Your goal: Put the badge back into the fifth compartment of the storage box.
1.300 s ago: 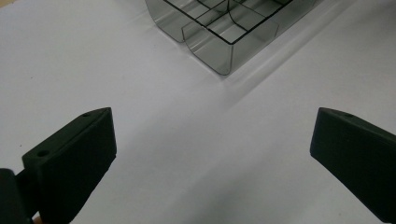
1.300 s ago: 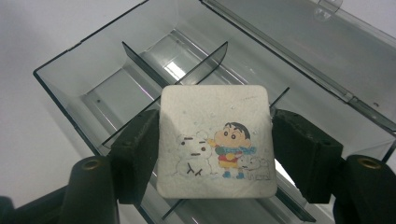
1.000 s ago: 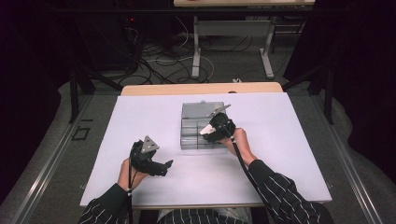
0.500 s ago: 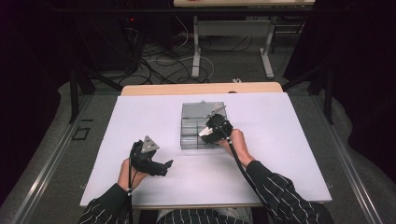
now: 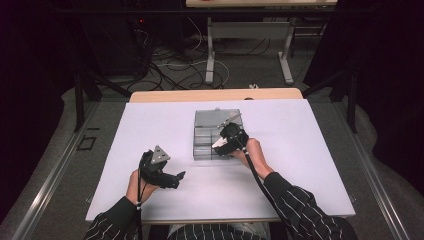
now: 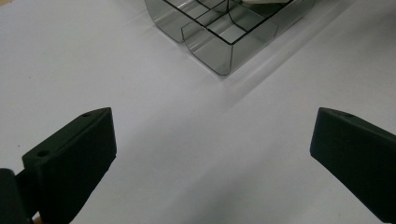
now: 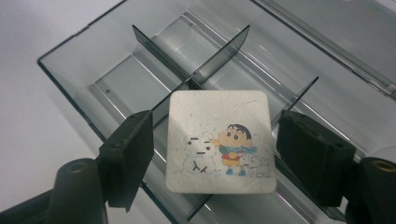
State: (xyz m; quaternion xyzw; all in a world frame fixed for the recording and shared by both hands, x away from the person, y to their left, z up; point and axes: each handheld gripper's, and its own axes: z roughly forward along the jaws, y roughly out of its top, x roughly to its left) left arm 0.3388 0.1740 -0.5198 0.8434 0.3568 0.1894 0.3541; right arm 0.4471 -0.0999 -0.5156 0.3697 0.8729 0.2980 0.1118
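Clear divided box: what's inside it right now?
In the clear divided box, a square cartoon card rests atop the dividers, between the right gripper's open jaws. The floor beneath the card is hidden.

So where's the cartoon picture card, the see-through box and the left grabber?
cartoon card (image 7: 219, 140), right gripper view, the middle of its white face.
clear divided box (image 5: 207, 119), high view, a bare far compartment.
left gripper (image 6: 212, 154), left gripper view, midway between its two black fingers, standing apart over the white table.

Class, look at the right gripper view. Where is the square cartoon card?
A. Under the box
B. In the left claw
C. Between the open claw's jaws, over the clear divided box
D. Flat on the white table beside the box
C: the card sits between the right claw's parted jaws, with the box dividers beneath it.
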